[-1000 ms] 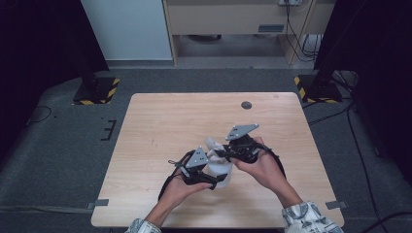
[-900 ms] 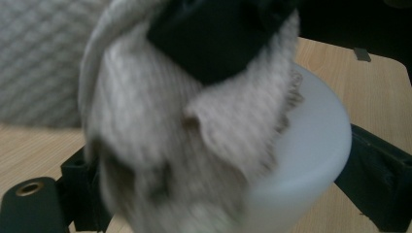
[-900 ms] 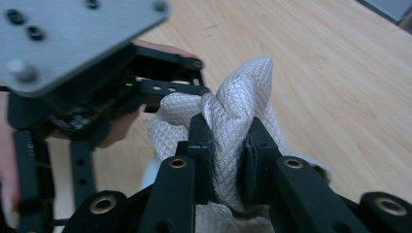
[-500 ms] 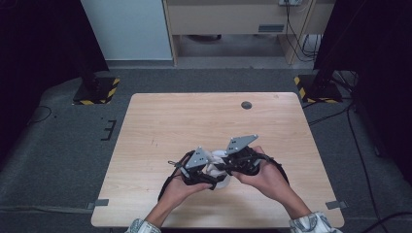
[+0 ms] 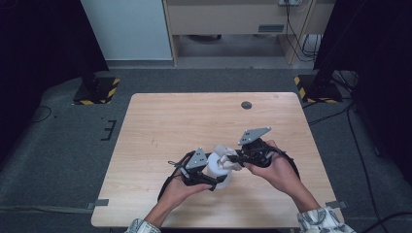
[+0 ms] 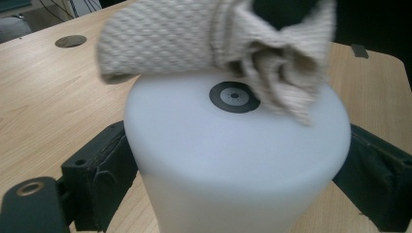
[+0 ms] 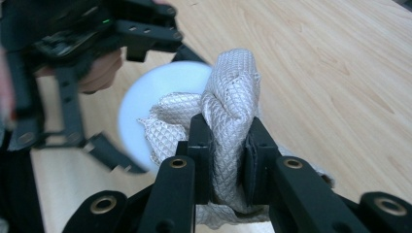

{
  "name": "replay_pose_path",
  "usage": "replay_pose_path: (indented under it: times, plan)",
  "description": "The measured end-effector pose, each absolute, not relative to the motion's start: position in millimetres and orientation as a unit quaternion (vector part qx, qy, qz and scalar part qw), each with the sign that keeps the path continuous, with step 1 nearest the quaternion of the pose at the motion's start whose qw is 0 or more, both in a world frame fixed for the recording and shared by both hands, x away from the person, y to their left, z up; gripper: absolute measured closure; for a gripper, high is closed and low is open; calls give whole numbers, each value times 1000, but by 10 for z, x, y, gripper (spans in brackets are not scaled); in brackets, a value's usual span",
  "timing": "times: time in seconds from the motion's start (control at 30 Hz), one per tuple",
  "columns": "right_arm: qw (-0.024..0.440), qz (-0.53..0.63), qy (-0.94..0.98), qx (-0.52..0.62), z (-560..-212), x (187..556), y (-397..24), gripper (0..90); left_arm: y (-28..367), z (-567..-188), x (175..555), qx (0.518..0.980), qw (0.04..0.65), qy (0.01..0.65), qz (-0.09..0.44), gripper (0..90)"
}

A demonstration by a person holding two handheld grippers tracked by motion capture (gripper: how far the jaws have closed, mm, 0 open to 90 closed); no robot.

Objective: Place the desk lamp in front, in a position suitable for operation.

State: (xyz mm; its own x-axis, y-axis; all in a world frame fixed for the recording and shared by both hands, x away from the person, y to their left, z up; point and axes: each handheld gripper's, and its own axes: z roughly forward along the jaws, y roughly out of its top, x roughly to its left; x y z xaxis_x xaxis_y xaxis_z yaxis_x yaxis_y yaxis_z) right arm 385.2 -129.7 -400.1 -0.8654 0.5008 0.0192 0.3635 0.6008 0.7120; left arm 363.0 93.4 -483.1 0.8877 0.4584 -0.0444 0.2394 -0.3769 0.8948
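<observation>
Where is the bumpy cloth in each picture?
High view: the cloth is low in the middle, between the two grippers, over the white cylinder.
Left gripper view: across the top, on the cylinder.
Right gripper view: centre, pinched between the jaws.
Shared landmark: the white cylinder.

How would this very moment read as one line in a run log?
left tongs: shut on white cylinder | right tongs: shut on bunched cloth | cloth: on cylinder top | table: wooden

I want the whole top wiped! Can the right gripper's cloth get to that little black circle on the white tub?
Probably yes. The right gripper is shut on the cloth, which lies on the white tub's top right beside the black circle. Nothing covers the circle, and the left gripper clamps the tub's sides.
</observation>
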Motion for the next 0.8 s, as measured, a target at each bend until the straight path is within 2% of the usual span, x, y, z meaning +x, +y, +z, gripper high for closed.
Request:
replay_pose_path:
  times: [0.2, 0.23, 0.33, 0.43, 0.6, 0.8]
  plan:
    - [96, 365, 897, 230, -3980, 3907, -1084, 774, 953, -4824, 3617, 824, 511, 212, 116, 78]
    - [96, 362, 901, 220, -3974, 3888, -994, 774, 968, -4813, 3616, 825, 504, 217, 136, 78]
    - [96, 360, 904, 211, -3972, 3860, -924, 773, 953, -4821, 3610, 825, 511, 210, 115, 78]
    - [90, 363, 908, 187, -3979, 3758, -847, 773, 946, -4828, 3605, 824, 513, 210, 117, 77]
    - [78, 371, 909, 174, -3972, 3636, -899, 773, 940, -4833, 3599, 823, 517, 208, 111, 77]
    - [76, 379, 903, 187, -3982, 3583, -1165, 773, 928, -4834, 3594, 824, 516, 210, 109, 78]
